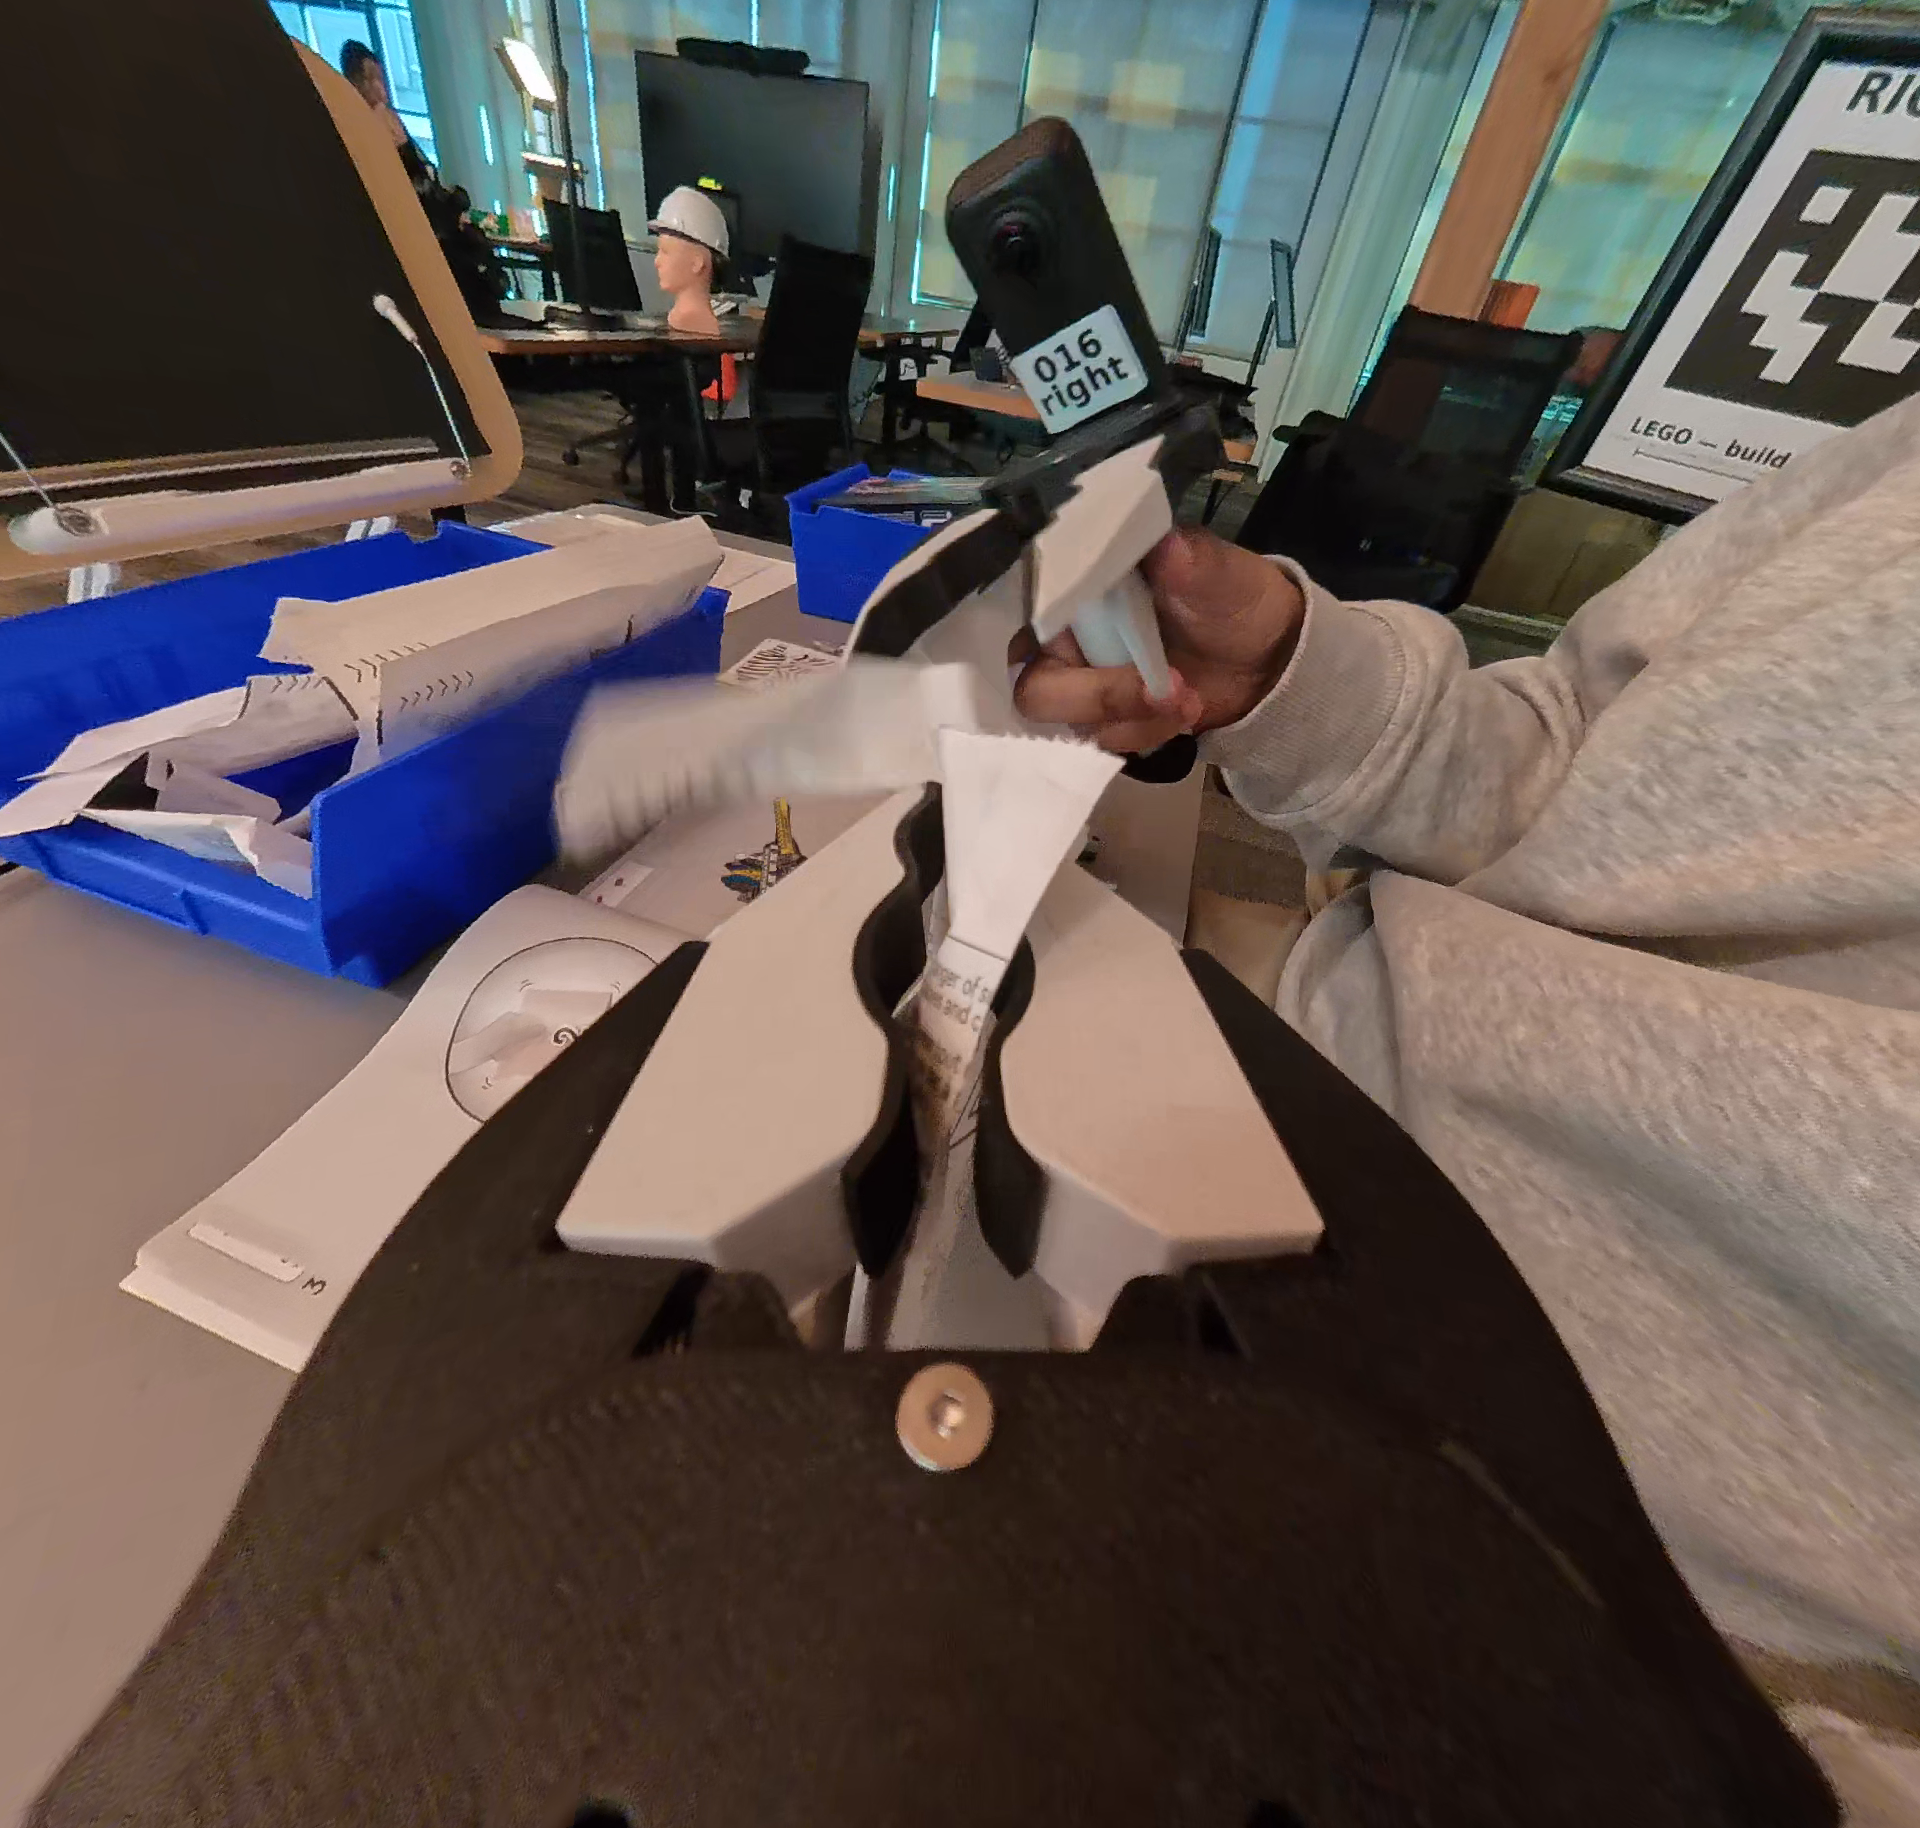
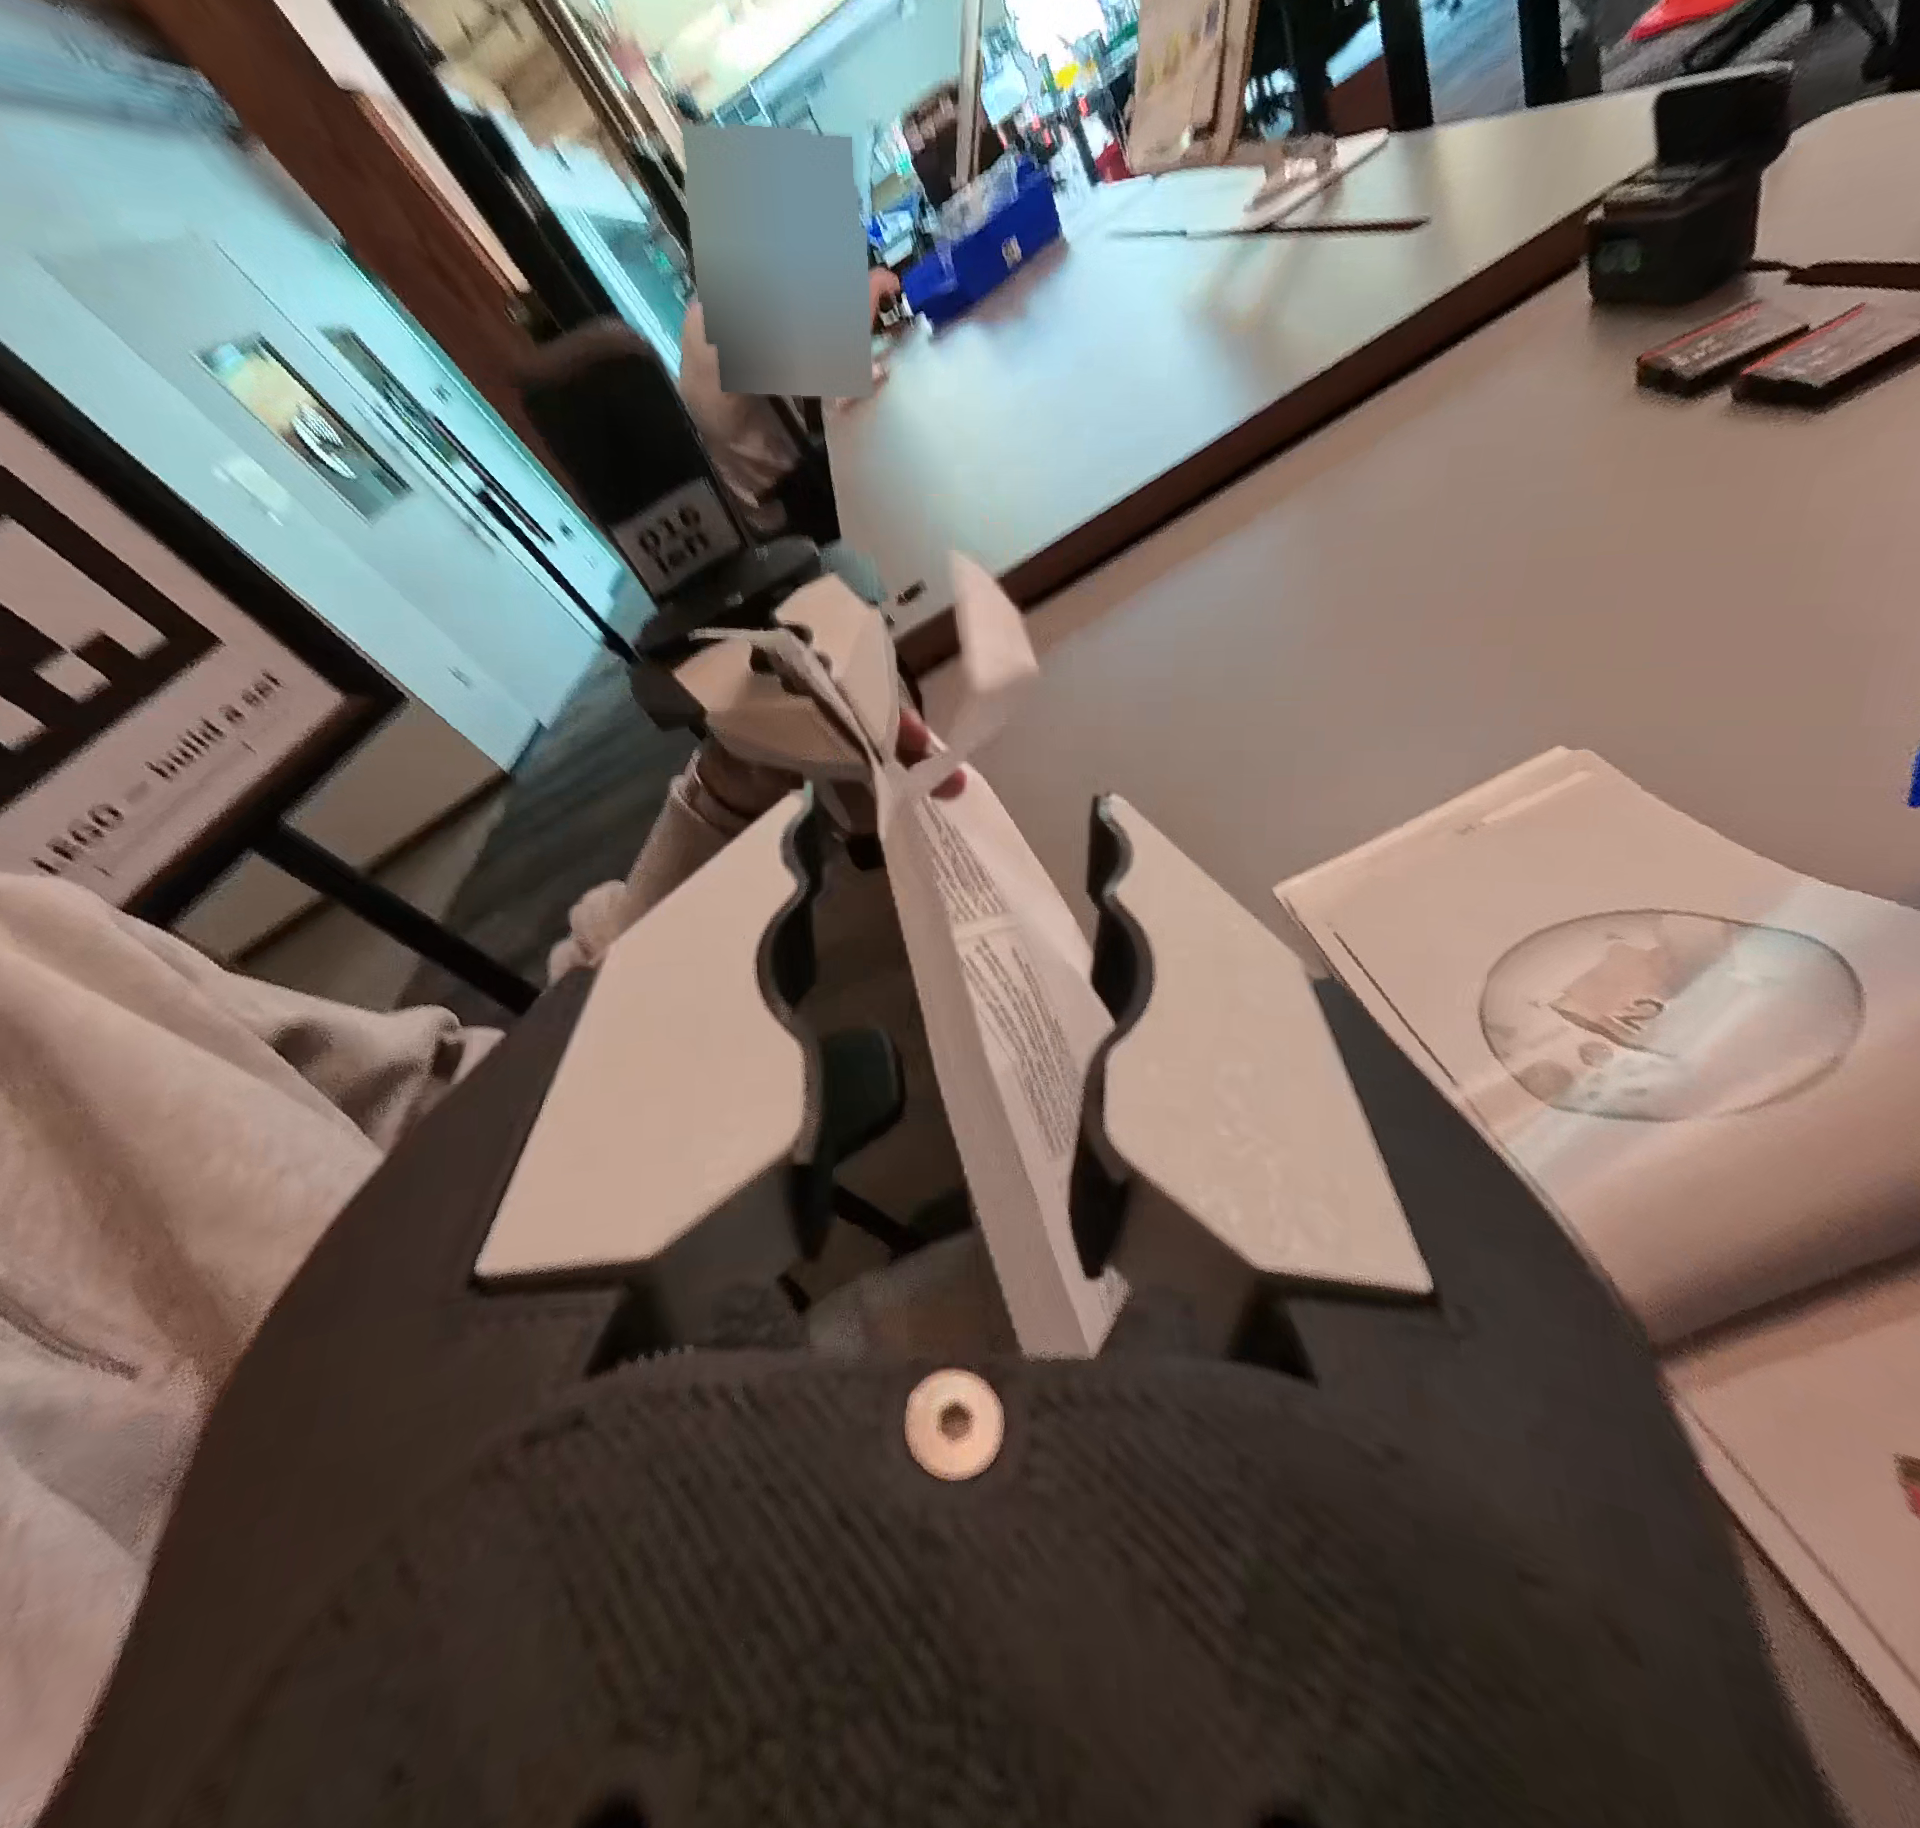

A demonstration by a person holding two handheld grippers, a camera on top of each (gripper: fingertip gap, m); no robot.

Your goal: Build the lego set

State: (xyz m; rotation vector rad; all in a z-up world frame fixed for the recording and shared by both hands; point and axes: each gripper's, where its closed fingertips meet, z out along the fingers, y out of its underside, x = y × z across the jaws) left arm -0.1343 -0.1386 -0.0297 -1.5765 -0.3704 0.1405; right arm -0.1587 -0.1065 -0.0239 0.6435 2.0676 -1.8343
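My left gripper is shut on a white paper bag, whose printed lower part hangs down between the fingers. A torn white strip of it is blurred in motion to the left, under my right gripper, which a hand holds just above. In the right wrist view my right gripper is open. The paper bag runs lengthwise through the gap, lying along the right finger. The left gripper holds its far end.
A blue bin with torn white bags stands on the left of the grey table. An instruction booklet lies beside it and also shows in the right wrist view. A second blue bin stands behind. Black devices sit far right. The tips of one gripper are about 5 centimetres away from the tips of the other.
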